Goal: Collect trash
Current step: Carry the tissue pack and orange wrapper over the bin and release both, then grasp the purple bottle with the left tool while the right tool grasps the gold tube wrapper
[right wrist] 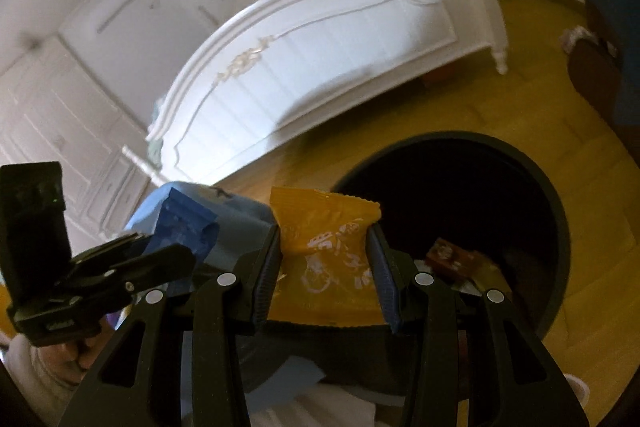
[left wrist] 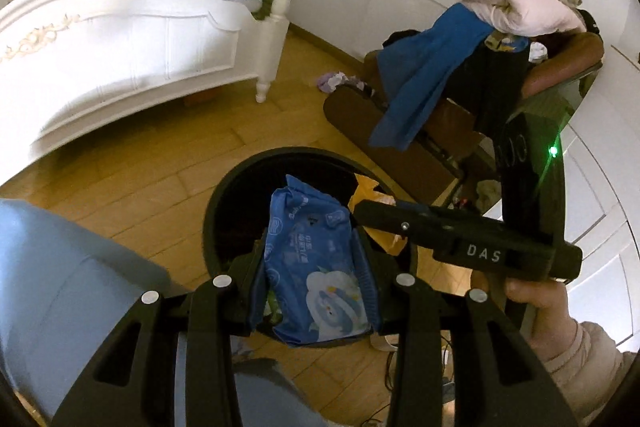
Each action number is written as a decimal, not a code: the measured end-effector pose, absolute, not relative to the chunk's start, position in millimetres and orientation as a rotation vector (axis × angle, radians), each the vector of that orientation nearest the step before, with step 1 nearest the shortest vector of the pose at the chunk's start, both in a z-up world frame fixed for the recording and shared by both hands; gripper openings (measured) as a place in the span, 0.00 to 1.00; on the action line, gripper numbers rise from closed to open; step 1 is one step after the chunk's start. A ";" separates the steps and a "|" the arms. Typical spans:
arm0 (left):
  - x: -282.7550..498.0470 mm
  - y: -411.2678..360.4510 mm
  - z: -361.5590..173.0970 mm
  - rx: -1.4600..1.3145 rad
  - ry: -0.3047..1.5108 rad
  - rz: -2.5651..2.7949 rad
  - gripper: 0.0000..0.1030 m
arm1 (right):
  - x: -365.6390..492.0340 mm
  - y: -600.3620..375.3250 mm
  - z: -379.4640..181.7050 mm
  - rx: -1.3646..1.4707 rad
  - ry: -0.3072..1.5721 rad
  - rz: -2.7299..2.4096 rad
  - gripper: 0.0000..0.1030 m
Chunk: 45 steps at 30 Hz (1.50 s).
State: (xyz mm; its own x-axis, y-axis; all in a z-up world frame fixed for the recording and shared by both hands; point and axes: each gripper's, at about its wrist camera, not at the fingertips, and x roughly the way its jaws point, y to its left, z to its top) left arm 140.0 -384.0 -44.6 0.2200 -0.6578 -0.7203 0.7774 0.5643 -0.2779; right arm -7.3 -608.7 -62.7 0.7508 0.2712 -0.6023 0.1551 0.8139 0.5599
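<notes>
The left gripper (left wrist: pixel 316 267) is clamping a blue wipes pack (left wrist: pixel 316 267) over the black bin (left wrist: pixel 224 195). At three o'clock, the right gripper (left wrist: pixel 384 217) is reaching in beside a yellow wrapper (left wrist: pixel 366 193). A white bed (left wrist: pixel 120 47) is standing at ten o'clock.

Both views are fisheye, with straight lines bowing hard toward the dark circular rims. Soft indoor light makes the white bed footboard (left wrist: pixel 120 59) nearly blow out, while the bin's interior (right wrist: pixel 460 195) sinks into black. The left view is fairly sharp, with 1 green indicator light (left wrist: pixel 553 150) glowing. The right view is smeared, with the footboard edges blurred and yellow-tinted floor (right wrist: pixel 540 107).
</notes>
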 end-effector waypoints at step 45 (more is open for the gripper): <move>85.4 -203.9 -0.8 0.092 0.760 -0.711 0.71 | 15.0 -430.4 7.6 0.370 0.769 0.297 0.69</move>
State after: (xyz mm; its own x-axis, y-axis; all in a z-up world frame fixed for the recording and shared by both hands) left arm 85.4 -203.9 -0.8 0.5061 -0.5565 -0.6588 0.6202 0.7657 -0.1703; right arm 15.0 -430.4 7.6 0.6831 0.3908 -0.6170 -0.1251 0.8949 0.4283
